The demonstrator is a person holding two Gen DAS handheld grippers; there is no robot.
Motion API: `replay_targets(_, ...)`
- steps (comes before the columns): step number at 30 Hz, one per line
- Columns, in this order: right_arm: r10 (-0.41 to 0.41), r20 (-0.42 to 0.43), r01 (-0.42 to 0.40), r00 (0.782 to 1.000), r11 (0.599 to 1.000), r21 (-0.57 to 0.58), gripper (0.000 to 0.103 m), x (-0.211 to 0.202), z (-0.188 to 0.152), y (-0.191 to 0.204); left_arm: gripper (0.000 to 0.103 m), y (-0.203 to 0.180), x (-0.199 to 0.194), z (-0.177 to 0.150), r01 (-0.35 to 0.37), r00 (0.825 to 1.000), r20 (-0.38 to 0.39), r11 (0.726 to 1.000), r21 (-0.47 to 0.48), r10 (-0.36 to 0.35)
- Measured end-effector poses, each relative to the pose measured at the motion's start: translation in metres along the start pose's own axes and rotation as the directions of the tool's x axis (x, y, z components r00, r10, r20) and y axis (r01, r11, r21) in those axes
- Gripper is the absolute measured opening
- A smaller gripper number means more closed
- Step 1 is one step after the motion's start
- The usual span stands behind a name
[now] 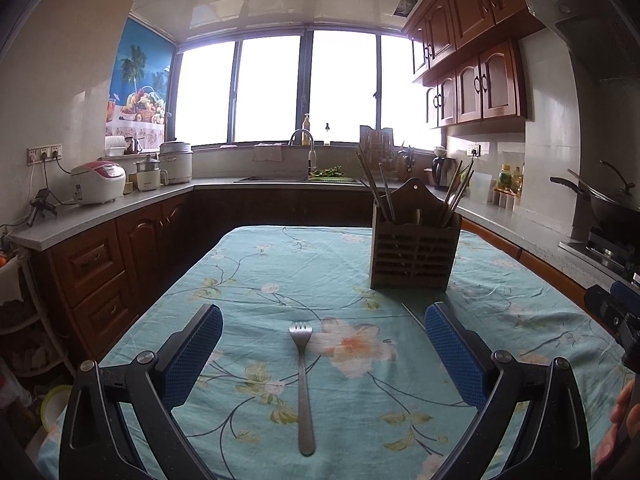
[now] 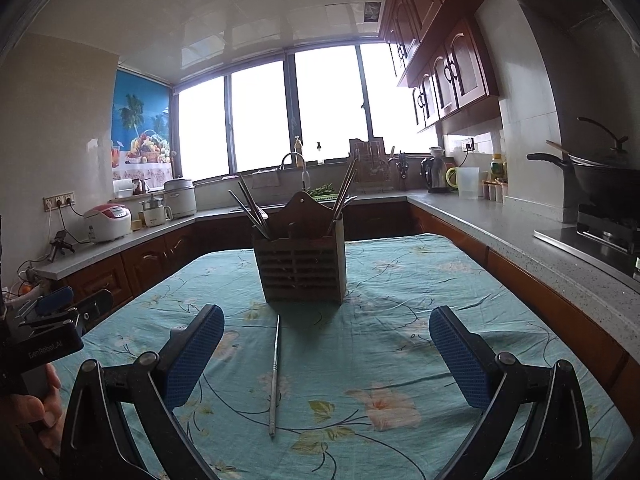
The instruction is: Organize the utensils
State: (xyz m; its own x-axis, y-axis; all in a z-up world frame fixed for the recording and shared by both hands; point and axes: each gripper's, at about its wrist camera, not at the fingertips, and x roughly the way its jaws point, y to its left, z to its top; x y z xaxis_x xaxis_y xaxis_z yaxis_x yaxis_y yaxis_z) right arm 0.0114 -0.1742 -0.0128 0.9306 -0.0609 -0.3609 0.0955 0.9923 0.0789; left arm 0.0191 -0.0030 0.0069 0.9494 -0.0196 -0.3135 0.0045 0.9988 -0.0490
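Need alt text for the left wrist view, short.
An open left gripper hovers over a fork lying on a floral tablecloth, tines pointing away. Beyond it stands a wooden holder with chopsticks, in a kitchen.

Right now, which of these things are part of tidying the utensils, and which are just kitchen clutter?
Part of the job:
fork
chopstick
wooden utensil holder

Just lying about:
rice cooker
kettle
wok
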Motion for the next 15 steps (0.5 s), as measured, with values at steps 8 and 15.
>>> replay_targets(8, -0.021, -0.004, 0.021, 1.0, 1.0, 0.006, 0.103, -0.008, -0.01, -0.002, 0.102, 0.004, 0.003, -0.01, -0.016, 1.0, -0.008, 1.0, 0.012, 0.016)
replay_targets(15, -0.016, 0.0, 0.016, 1.0, 1.0, 0.011, 0.103, -0.01, -0.014, -0.004, 0.102, 0.004, -0.001, -0.013, -0.031, 1.0, 0.003, 0.999, 0.02, 0.031)
